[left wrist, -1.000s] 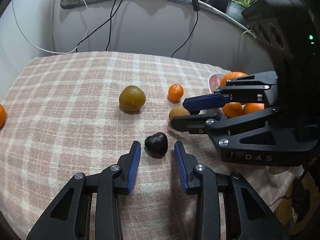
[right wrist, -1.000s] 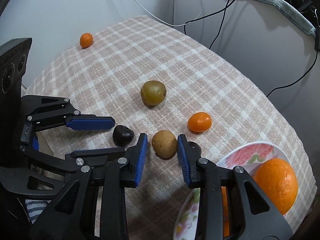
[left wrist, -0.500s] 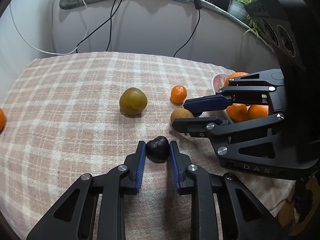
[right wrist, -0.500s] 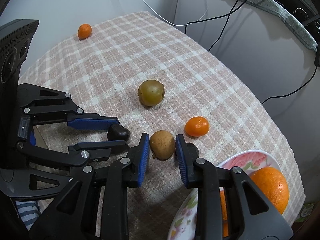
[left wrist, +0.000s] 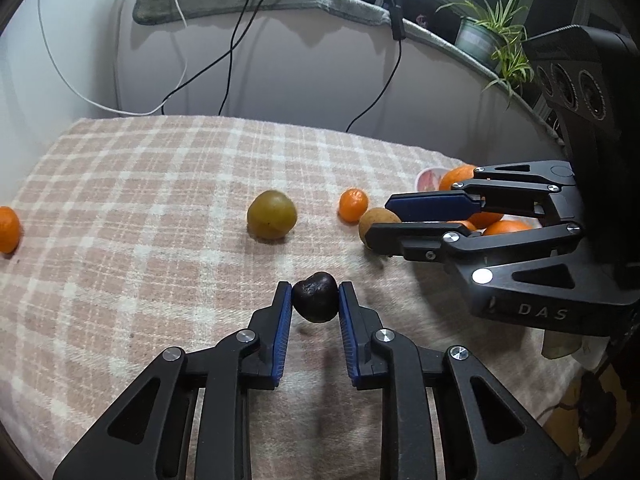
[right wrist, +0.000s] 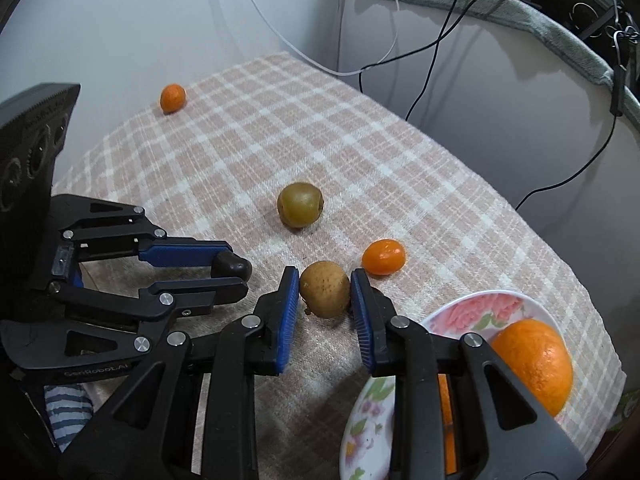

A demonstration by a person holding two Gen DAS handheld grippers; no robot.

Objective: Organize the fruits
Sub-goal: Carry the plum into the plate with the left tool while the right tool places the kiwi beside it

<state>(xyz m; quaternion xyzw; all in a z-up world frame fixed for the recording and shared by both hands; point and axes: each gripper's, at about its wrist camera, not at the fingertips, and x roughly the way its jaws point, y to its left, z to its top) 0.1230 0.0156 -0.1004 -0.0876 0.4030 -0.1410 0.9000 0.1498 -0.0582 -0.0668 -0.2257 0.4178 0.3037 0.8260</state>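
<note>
Pink and white checked cloth (left wrist: 140,184) covers the tabletop, and behind it stands a pale wall with black and white cables (left wrist: 236,40) hanging down. On the ledge at the far right grows a potted plant (left wrist: 488,36).

I hold my left hand-held gripper (left wrist: 316,300) closed on a small dark fruit (left wrist: 315,297), which is pressed between the blue pads just above the cloth. My right hand-held gripper (right wrist: 325,294) is closed on a tan fruit (right wrist: 325,294), and both blue pads touch its sides. In the right wrist view the two hand-held grippers are near each other, the left one at the left side.

A green-brown round fruit (right wrist: 300,205) lies on the cloth beyond both of them. A small orange fruit (right wrist: 384,257) lies just beside the tan fruit, to its right. Another small orange fruit (right wrist: 173,97) lies well apart, near the far left edge of the tabletop. At the near right a flowered plate (right wrist: 500,304) carries a big orange (right wrist: 534,364), and I see more orange fruit on it behind my gripper.
</note>
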